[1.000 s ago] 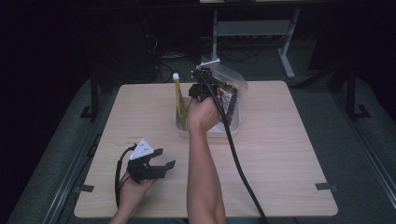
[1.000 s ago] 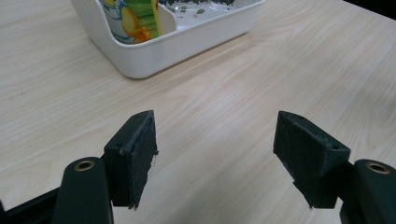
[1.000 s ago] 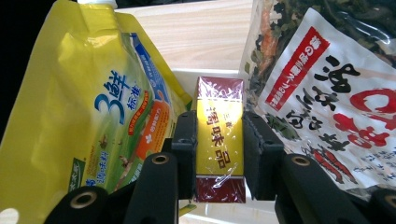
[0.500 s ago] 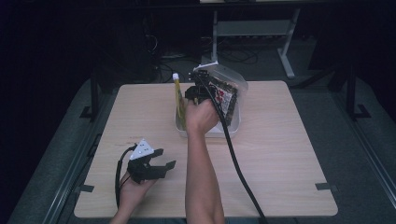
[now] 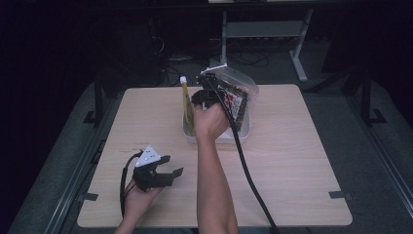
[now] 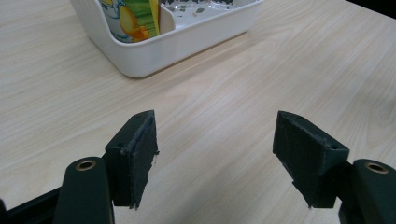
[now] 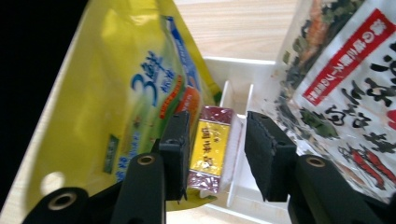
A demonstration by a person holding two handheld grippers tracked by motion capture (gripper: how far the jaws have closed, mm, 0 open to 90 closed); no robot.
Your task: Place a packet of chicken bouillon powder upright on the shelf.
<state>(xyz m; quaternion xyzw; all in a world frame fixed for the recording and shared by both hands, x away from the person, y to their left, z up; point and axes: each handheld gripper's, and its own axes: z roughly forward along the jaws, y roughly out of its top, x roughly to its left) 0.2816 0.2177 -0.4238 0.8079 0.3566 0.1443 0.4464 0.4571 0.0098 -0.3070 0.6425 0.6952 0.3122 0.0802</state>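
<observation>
A white divided bin (image 5: 219, 139) stands at the table's far middle. In it a yellow snack bag (image 5: 185, 105) stands upright at the left, and a clear bag with red and black print (image 5: 237, 100) leans at the right. My right gripper (image 5: 204, 95) reaches down into the bin between the two bags. In the right gripper view its jaws (image 7: 217, 154) stand partly apart around a small purple and yellow sachet (image 7: 210, 149), which rests against a white divider (image 7: 238, 93). My left gripper (image 5: 173, 165) rests near the front left, open and holding nothing (image 6: 215, 158).
The bin's near wall (image 6: 154, 51) lies a short way ahead of the left gripper. The right gripper's black cable (image 5: 248, 170) trails across the table to the front edge. Bare wood (image 5: 302, 161) stretches to the right of the bin.
The right hand has shifted only slightly over the bin. The left gripper has stayed where it was.
</observation>
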